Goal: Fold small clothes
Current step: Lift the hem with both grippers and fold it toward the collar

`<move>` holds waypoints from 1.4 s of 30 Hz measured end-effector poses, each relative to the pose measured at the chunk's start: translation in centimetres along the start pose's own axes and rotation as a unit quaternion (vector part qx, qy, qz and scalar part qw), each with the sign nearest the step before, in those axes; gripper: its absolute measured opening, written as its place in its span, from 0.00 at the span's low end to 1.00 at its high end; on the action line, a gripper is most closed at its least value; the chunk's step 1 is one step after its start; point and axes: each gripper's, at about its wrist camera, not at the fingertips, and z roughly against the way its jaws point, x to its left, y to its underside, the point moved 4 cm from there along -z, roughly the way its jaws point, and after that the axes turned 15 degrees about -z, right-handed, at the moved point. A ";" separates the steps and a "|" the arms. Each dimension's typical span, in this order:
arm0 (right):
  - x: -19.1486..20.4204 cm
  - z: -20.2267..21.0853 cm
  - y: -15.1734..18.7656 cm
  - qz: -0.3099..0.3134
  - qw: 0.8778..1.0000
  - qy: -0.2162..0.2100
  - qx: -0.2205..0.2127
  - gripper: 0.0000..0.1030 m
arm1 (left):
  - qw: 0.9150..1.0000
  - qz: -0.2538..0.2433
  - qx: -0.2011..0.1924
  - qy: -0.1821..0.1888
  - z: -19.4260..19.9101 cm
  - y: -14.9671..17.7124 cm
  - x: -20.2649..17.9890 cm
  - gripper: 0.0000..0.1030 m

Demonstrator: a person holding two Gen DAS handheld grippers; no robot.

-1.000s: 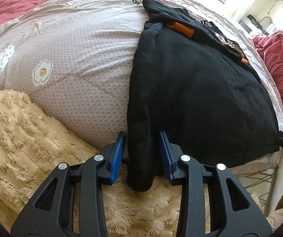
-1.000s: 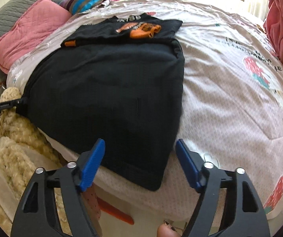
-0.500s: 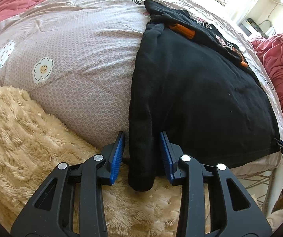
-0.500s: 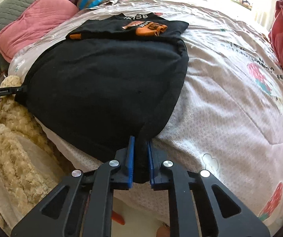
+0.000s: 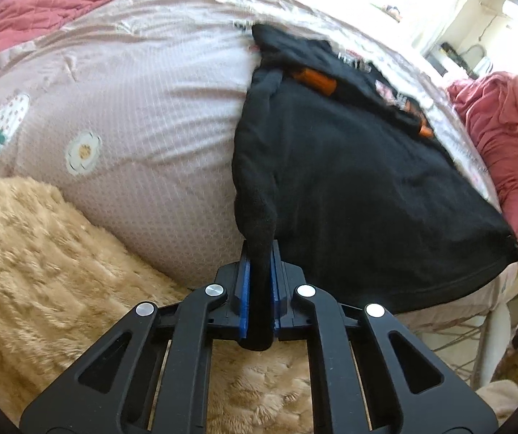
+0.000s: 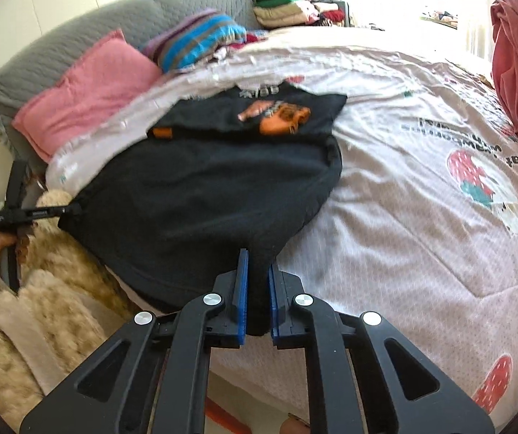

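Now both tools clamped on black garment [image 5: 349, 188]

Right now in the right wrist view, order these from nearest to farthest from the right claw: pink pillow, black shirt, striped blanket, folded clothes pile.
1. Black shirt: clamped in the right claw.
2. Pink pillow: upper left.
3. Striped blanket: behind the pillow.
4. Folded clothes pile: top, far end.

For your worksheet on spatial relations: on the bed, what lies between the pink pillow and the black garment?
In the right wrist view, only a bare strip of patterned bedspread lies between the pink pillow and the black garment.
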 end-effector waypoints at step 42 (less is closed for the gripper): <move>0.5 3.5 -11.5 -0.038 0.980 -0.050 -0.188 0.08 | 0.992 -0.014 -0.122 -0.020 6.6 -11.6 0.1 0.03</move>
